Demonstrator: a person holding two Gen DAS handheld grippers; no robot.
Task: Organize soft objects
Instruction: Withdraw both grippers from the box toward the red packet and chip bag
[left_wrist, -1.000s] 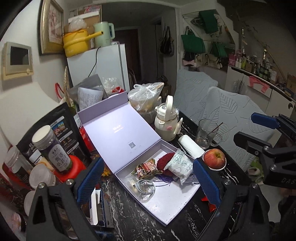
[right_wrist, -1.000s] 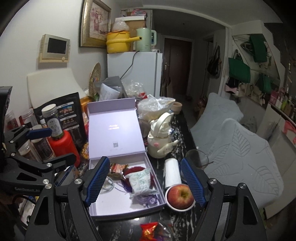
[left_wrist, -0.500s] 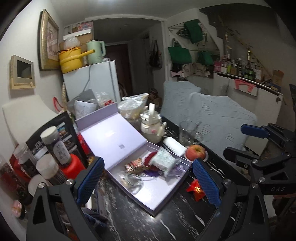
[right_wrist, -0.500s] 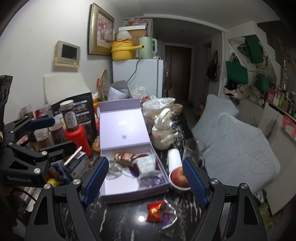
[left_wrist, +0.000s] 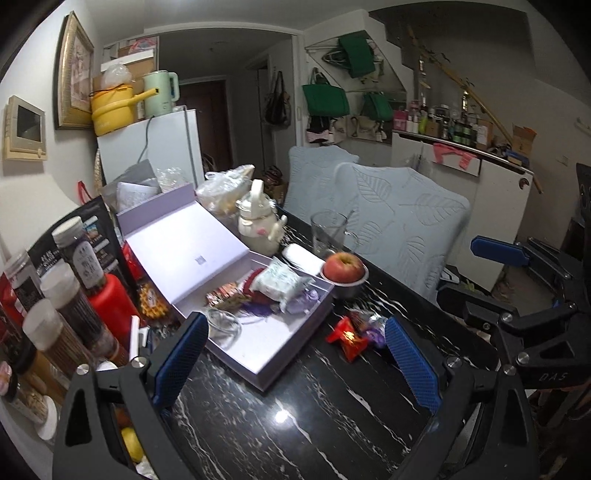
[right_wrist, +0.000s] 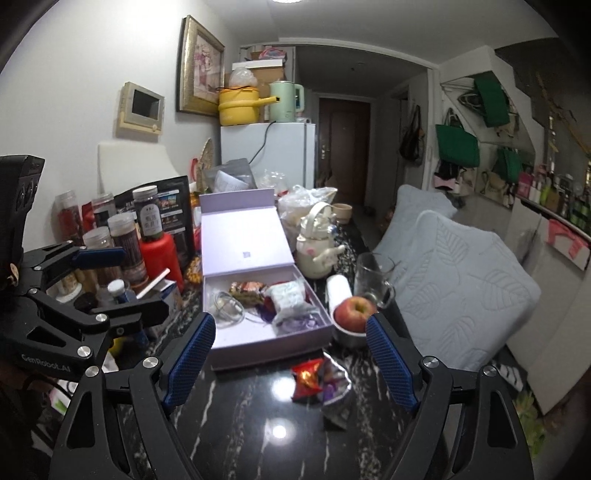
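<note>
Black marbled table (right_wrist: 240, 435): you hold both grippers above its near edge. Lavender box (right_wrist: 266, 332), lid raised, the landmark: inside lie a white soft pouch (right_wrist: 286, 295), a foil snack and a coiled cable. Right gripper (right_wrist: 291, 354): jaws wide, just been opening, nothing between them. Left gripper (left_wrist: 295, 354): jaws wide, empty. Red wrapper (right_wrist: 306, 376): just before the box's near wall. Apple (right_wrist: 356, 312): in a bowl right of the box.

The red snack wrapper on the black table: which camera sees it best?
The right wrist view: the red snack wrapper lies central and unobstructed between the open blue fingers. The left wrist view shows it smaller, off-centre, close to the right finger.
</note>
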